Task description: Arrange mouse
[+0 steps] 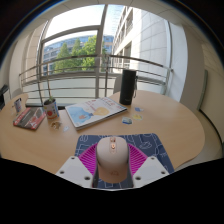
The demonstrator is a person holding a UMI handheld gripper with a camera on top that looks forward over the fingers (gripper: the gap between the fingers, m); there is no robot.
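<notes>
A beige computer mouse [111, 160] sits between my gripper's fingers [111, 168], its nose pointing away from me. The pink pads [86, 158] press on both of its sides, so the gripper is shut on it. A dark blue mouse mat [152, 144] lies on the wooden table [170, 120] under and just beyond the mouse. I cannot tell whether the mouse rests on the mat or is held just above it.
An open magazine [95, 110] lies beyond the mat. A drink can [50, 110] and a snack packet [28, 118] are to its left, and a black box [128, 88] stands behind it. A window with a railing backs the table.
</notes>
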